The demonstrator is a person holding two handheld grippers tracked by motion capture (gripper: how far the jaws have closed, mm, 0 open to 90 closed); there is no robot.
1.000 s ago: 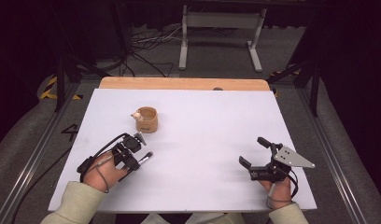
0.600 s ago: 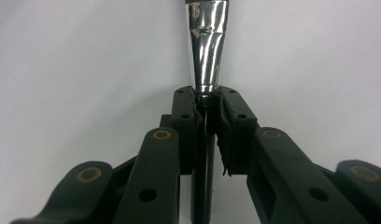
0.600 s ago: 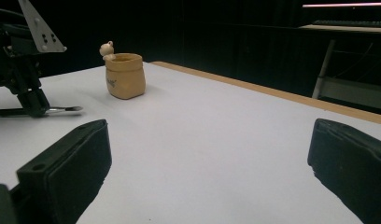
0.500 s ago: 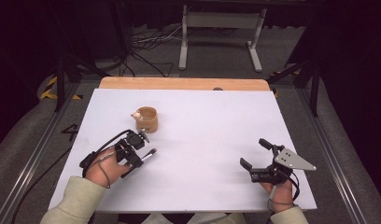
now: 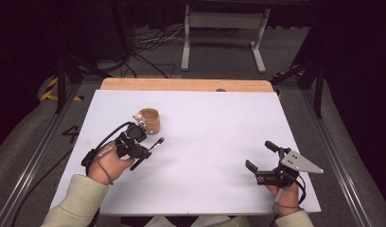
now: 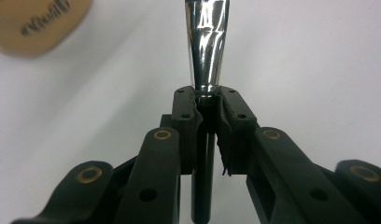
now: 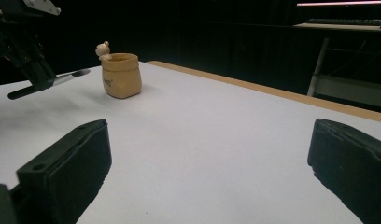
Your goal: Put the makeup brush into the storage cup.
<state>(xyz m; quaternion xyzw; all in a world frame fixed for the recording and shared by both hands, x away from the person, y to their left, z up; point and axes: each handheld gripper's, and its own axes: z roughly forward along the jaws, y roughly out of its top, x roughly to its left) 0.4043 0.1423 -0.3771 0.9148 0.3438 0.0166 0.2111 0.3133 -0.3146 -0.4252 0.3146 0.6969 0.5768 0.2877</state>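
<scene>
Nearest to you, your right gripper (image 5: 260, 163) rests low on the white table (image 5: 219, 127) at the right, its jaws wide apart and empty. Your left gripper (image 5: 144, 150) is closed on a slim brush with black handle and shiny metal ferrule (image 6: 207, 51). Just beyond it stands the small tan pot with a little bear figure on its rim (image 5: 149, 120), upright, near the brush tip.

A tan sack-shaped cup (image 5: 150, 120) with a small bear figure on its rim is standing upright at ten o'clock on the table. A black-handled, chrome-tipped tool (image 5: 148, 150) is lying clamped in the left gripper (image 5: 136, 150) just beside the cup's five o'clock side.
</scene>
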